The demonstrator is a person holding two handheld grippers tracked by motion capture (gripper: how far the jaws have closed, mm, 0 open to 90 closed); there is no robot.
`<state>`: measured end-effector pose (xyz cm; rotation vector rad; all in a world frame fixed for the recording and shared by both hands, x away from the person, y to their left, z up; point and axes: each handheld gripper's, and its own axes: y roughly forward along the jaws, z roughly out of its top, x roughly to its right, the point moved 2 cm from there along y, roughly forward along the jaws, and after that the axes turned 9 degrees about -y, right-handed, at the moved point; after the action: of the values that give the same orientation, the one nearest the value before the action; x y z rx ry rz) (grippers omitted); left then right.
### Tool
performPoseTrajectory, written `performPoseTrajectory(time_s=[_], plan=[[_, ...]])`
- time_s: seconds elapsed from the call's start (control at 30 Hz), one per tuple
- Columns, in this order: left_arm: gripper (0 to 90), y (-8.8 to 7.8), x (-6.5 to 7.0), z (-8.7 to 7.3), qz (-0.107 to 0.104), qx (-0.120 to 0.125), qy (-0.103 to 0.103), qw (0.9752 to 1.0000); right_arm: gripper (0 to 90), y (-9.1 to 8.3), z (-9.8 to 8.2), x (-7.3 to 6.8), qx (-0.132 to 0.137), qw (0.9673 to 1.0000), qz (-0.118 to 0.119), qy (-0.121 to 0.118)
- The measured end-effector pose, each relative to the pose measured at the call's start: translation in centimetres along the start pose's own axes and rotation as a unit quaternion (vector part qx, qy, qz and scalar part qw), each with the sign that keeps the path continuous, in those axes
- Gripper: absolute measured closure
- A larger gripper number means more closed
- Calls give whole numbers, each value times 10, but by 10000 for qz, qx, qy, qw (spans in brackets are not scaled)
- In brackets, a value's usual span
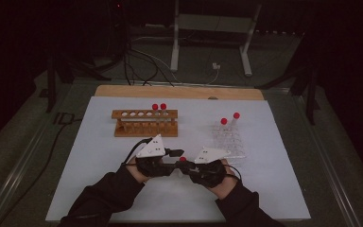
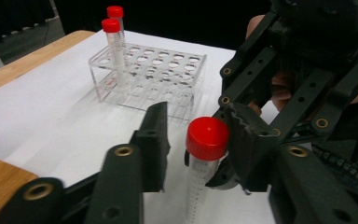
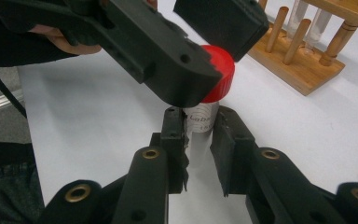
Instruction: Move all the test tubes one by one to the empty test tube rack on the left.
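Note:
A clear tube with a red cap (image 2: 207, 137) stands upright over the white mat at the front centre, where both grippers meet. My right gripper (image 3: 199, 116) is shut on the tube's labelled body (image 3: 200, 123) just under the cap (image 3: 221, 74). My left gripper (image 2: 196, 116) has its jaws on either side of the cap. One pad lies against the cap, and a strip of mat shows between the cap and the other pad (image 2: 156, 140). In the high view the cap (image 1: 183, 159) sits between the left gripper (image 1: 174, 155) and the right gripper (image 1: 189, 165).
A wooden rack (image 1: 145, 124) behind the hands holds two red-capped tubes (image 1: 159, 107). A clear plastic rack (image 1: 230, 141) to the right holds two more (image 1: 230, 118). The white mat (image 1: 99, 156) covers a wooden table; cables and stand legs lie beyond.

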<state>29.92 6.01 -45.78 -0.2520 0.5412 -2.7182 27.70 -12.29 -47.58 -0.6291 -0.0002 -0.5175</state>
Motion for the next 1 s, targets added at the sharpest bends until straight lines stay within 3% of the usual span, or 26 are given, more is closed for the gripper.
performPoseTrajectory(time_s=[0.17,0.53,0.63,0.8,1.0], plan=[[702,1,0,0,-53,-28,-8,10000,749,0,0,1,4,10000,-24,7],[719,0,-2,1,-85,-48,-57,9999,738,0,-1,3,58,10000,14,53],[719,-2,-3,2,19,-71,-14,10000,621,-2,-2,3,123,9999,85,58],[719,-9,-10,4,196,-41,1,9998,506,-5,-3,5,145,9998,56,157],[719,-18,-19,6,362,15,-43,9993,365,-13,-3,12,240,9993,-178,234]])
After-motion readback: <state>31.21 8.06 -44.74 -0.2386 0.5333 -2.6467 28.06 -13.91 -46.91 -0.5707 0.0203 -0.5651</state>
